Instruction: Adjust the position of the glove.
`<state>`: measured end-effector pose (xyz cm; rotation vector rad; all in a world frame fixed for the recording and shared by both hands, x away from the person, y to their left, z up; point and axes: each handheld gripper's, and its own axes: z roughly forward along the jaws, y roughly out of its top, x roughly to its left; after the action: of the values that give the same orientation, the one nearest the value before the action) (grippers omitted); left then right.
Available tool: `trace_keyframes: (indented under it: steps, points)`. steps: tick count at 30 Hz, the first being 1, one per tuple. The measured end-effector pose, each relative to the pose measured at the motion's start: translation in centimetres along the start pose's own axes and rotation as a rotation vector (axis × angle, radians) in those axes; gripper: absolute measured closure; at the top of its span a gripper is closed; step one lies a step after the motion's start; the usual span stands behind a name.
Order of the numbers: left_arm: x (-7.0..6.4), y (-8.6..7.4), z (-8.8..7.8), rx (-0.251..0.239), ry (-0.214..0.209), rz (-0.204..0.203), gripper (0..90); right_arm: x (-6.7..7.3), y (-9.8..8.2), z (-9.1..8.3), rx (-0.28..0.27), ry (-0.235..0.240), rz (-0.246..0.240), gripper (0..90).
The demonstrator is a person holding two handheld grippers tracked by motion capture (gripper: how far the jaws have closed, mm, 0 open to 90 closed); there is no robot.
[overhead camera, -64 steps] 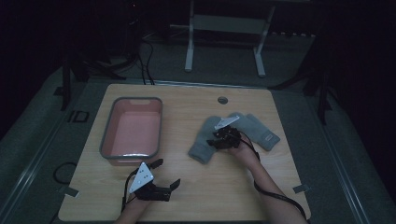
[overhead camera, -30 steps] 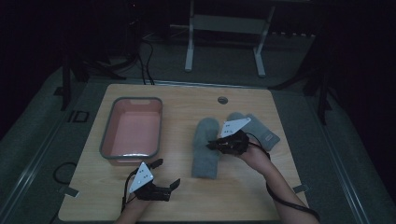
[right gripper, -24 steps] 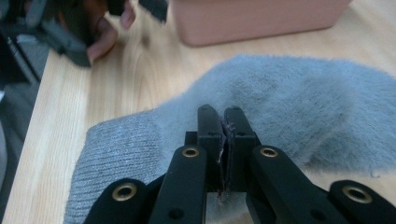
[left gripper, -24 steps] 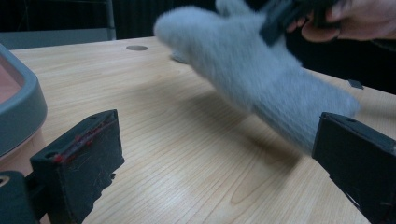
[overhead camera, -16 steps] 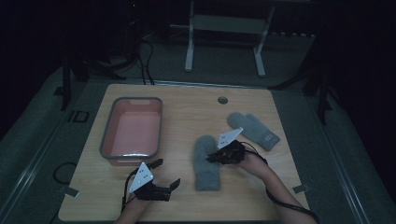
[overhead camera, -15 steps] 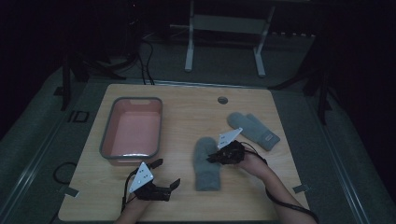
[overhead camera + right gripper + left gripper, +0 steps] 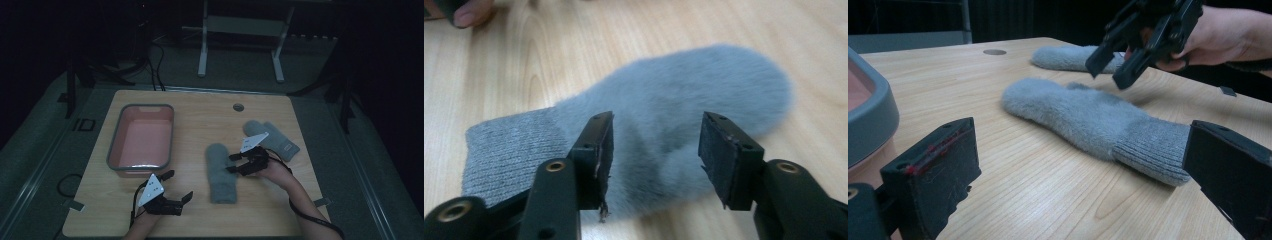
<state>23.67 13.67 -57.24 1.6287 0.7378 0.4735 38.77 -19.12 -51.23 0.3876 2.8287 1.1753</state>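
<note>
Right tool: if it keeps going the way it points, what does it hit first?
Probably the fluffy grey mitten lying flat on the wooden table; the right tool hangs open just above its body, depth unclear.

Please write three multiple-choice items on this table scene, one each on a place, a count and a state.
1. Where does the pink tub stand on the table in the high view?
A. at its left side
B. at its right side
C. on top of a mitten

2. How many grey mittens lie on the table?
A. one
B. two
C. four

3. How does the right claw stand?
A. clamped on the tub's rim
B. shut on a mitten's cuff
C. open, pads off the near mitten

Key:
1 A, the tub sits left of both mittens in the high view.
2 B, the near mitten and the far mitten are the two there.
3 C, the right claw view shows its jaws apart over the fleece, and they have just been opening, with nothing pressed between them.
</note>
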Motion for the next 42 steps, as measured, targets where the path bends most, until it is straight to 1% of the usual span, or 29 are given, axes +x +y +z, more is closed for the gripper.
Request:
trace_keyframes:
  steps: [2,3,4,5,6,7,9,10,13,15,16,18,19,20,22,24,25,27,29,34,37,40,42]
  points:
    - [0.0,0.0,0.0,-0.001,0.000,0.000,2.1,-0.1,0.1,-0.6,-0.011,-0.017,0.008,40.4]
    - [0.0,0.0,0.0,-0.001,0.000,0.000,2.1,-0.1,0.2,-1.1,-0.017,-0.044,0.016,36.0]
    - [0.0,0.0,0.0,0.000,0.000,0.000,2.1,-0.2,0.2,-1.3,-0.020,-0.060,0.020,35.2]
    - [0.0,0.0,0.0,0.000,0.000,0.000,2.1,-0.2,0.2,-1.3,-0.020,-0.060,0.020,35.2]
    - [0.0,0.0,0.0,0.000,0.000,0.000,2.1,-0.3,0.2,-1.8,-0.027,-0.086,0.025,32.9]
    - [0.0,0.0,0.0,0.000,0.000,0.000,2.1,-0.6,0.2,-2.5,-0.038,-0.126,0.038,31.6]
    - [0.0,0.0,0.0,-0.001,0.001,-0.001,2.1,-1.0,0.0,-3.3,-0.056,-0.172,0.061,32.5]
    - [0.0,0.0,0.0,-0.001,0.000,-0.003,2.1,-1.2,0.0,-3.6,-0.060,-0.183,0.064,33.7]
    - [0.0,0.0,0.0,-0.001,-0.002,-0.004,2.1,-1.8,-0.4,-5.4,-0.109,-0.246,0.072,37.5]
    - [0.0,0.0,0.0,-0.001,-0.002,-0.003,2.1,-2.4,-0.7,-6.4,-0.121,-0.266,0.078,37.9]
    - [0.0,0.0,0.0,-0.001,-0.002,-0.004,2.1,-2.6,-0.9,-6.9,-0.130,-0.286,0.075,38.0]
    - [0.0,0.0,0.0,-0.001,-0.002,-0.006,2.1,-3.3,-1.4,-7.7,-0.129,-0.299,0.085,38.0]
    - [0.1,0.0,0.0,-0.004,-0.003,-0.009,2.1,-3.7,-1.6,-8.0,-0.124,-0.305,0.100,38.0]
    - [0.1,0.0,-0.1,-0.004,-0.003,-0.012,2.1,-4.2,-2.0,-8.4,-0.121,-0.299,0.119,38.0]
    - [0.1,0.0,-0.1,-0.006,-0.002,-0.017,2.1,-5.1,-2.6,-9.0,-0.118,-0.321,0.155,38.0]
    - [0.1,0.0,0.0,-0.005,-0.002,-0.016,2.1,-5.9,-3.4,-9.4,-0.115,-0.338,0.189,35.9]
    - [0.1,0.0,0.0,-0.005,-0.002,-0.014,2.1,-6.4,-3.7,-9.5,-0.103,-0.353,0.205,35.8]
    - [0.1,0.0,0.0,-0.004,-0.001,-0.015,2.1,-7.2,-4.4,-9.7,-0.098,-0.371,0.215,36.4]
    - [0.1,0.0,0.0,-0.004,-0.002,-0.015,2.1,-8.2,-5.0,-9.7,-0.076,-0.386,0.233,37.1]
    - [0.1,0.0,-0.1,-0.005,-0.003,-0.014,2.1,-9.7,-6.2,-8.8,-0.008,-0.439,0.222,41.9]
    - [0.1,0.0,-0.1,-0.006,-0.003,-0.015,2.1,-10.3,-6.9,-8.4,0.008,-0.440,0.221,43.3]
    - [0.1,0.0,0.0,-0.005,-0.005,-0.016,2.1,-10.8,-7.4,-7.9,0.032,-0.436,0.226,44.6]
    - [0.1,0.0,0.0,-0.005,-0.007,-0.017,2.1,-11.2,-7.8,-7.5,0.055,-0.441,0.233,44.9]
